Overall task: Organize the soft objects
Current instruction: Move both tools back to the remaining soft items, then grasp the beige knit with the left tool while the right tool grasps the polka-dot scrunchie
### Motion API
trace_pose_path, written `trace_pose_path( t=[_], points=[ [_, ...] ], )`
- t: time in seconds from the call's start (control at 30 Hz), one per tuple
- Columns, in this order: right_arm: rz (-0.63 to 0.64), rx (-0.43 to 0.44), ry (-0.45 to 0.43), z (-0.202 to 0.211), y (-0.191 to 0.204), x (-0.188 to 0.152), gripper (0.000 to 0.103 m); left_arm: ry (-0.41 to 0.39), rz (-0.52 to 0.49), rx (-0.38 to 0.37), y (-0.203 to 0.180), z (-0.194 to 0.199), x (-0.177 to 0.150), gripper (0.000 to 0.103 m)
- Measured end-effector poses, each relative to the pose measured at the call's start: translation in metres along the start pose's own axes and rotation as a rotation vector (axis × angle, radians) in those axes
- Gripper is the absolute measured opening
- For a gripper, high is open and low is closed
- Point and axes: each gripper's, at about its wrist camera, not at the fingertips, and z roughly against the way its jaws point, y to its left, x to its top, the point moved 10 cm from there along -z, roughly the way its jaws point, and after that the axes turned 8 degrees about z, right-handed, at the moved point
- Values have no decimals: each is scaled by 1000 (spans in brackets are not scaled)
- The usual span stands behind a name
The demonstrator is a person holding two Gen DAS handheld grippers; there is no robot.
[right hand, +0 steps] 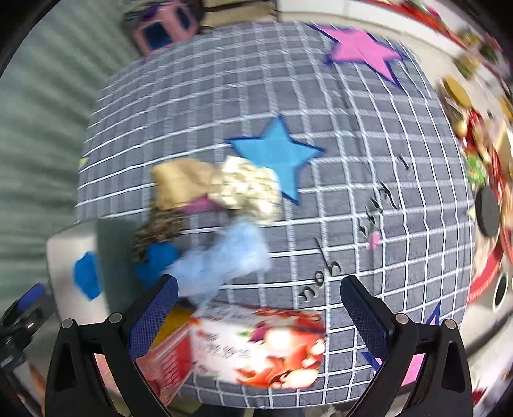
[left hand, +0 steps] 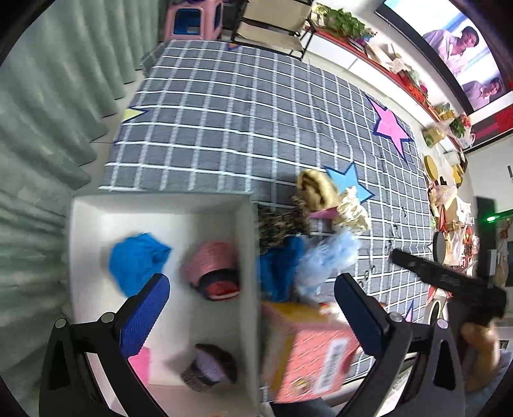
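A white box (left hand: 160, 205) sits on the grey checked mat and holds a blue cloth (left hand: 136, 263), a pink-and-red soft item (left hand: 213, 269) and a dark purple knit item (left hand: 208, 369). Right of it lies a pile: a tan knit roll (left hand: 315, 189), a cream scrunchie (left hand: 351, 210), a leopard-print item (left hand: 279, 224), a blue cloth (left hand: 279, 269) and a pale blue fluffy item (left hand: 327, 259). My left gripper (left hand: 253, 308) is open and empty above the box's right wall. My right gripper (right hand: 258, 304) is open and empty above the pale blue fluffy item (right hand: 224, 259) and a carton (right hand: 256, 346).
A pink-and-red carton (left hand: 307, 349) lies beside the box's right wall. The box also shows at the left in the right wrist view (right hand: 70, 243). A pink stool (left hand: 192, 19) and a folding rack (left hand: 272, 22) stand beyond the mat. Cluttered shelves (left hand: 449, 205) run along the right.
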Motion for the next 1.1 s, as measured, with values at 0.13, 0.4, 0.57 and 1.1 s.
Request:
trace_pose_path(
  t=[0.13,0.4,0.57,1.1],
  points=[
    [-5,8,29,-29,-10,9,102,33,-54,51,-29,-20,14,103],
    [75,-11,45,-83,-4,42,102,130,-173,245,-67,-88,42,103],
    [95,-46,58,-114,-25,58,102,206,-203,338,-76,-134,52,103],
    [-184,-47,-53,-67,-192,62,102,128,-74,338,-71,-136,136,103]
  ],
)
